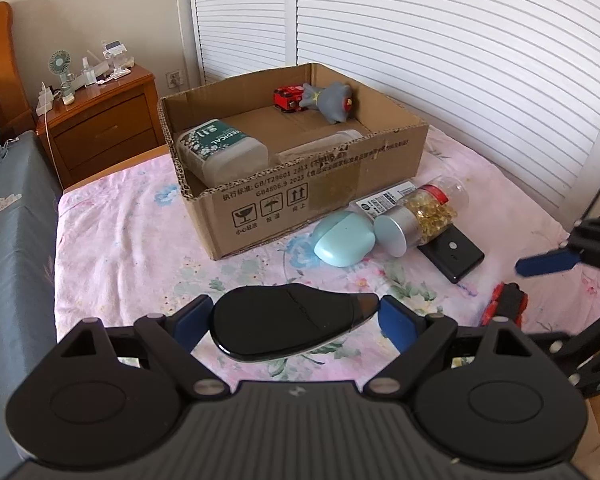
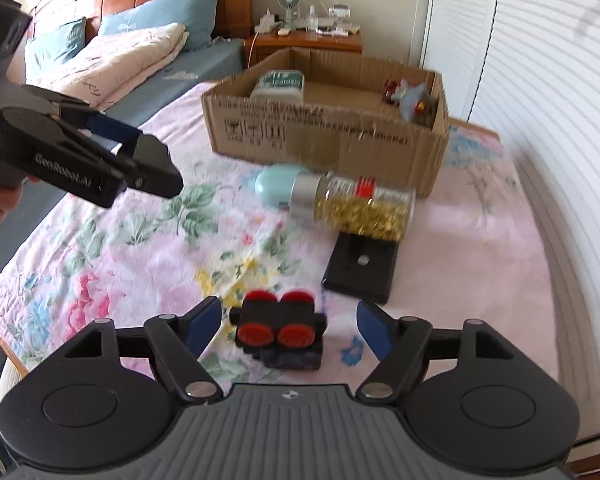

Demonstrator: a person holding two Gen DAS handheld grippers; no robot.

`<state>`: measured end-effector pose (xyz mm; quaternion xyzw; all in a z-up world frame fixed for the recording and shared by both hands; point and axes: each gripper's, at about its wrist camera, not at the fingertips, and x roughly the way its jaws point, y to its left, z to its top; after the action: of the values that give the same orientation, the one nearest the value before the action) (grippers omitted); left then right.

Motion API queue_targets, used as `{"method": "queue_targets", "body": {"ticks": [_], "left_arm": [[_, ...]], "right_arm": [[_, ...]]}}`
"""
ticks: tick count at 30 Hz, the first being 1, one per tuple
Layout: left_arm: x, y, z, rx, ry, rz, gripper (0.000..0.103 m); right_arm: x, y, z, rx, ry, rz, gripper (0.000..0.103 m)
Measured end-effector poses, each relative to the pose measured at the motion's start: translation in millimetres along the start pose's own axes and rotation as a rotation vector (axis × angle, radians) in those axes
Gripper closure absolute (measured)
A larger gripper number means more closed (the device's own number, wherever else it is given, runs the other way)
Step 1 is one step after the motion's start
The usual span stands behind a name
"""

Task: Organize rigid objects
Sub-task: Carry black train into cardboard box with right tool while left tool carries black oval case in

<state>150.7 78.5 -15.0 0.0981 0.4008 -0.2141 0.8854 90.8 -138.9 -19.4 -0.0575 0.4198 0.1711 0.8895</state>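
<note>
The left gripper (image 1: 296, 316) held a black computer mouse (image 1: 292, 326) clamped between its blue pads, raised above the flowered bedsheet (image 1: 120, 240). The right gripper (image 2: 288, 326) stood with its jaws apart around a black toy car with red wheels (image 2: 278, 330), the pads clear of it. Beyond lay a capsule bottle (image 2: 352, 206), a pale blue case (image 2: 274, 184) and a black slab (image 2: 360, 274), near the cardboard box (image 1: 300, 200).
</note>
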Motion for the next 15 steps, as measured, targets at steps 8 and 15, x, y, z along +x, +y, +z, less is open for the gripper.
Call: {"method": "queue_targets", "body": {"ticks": [8,15], "left_arm": [[-2,0,0,0.002,0.001,-0.001,0.015],[-5,1,4,0.013,0.007,-0.008,0.015]], "right_arm": [[17,9,-5,-0.01,0.042,-0.034,0.045],[3,2,7,-0.019,0.004,-0.032,0.046]]}}
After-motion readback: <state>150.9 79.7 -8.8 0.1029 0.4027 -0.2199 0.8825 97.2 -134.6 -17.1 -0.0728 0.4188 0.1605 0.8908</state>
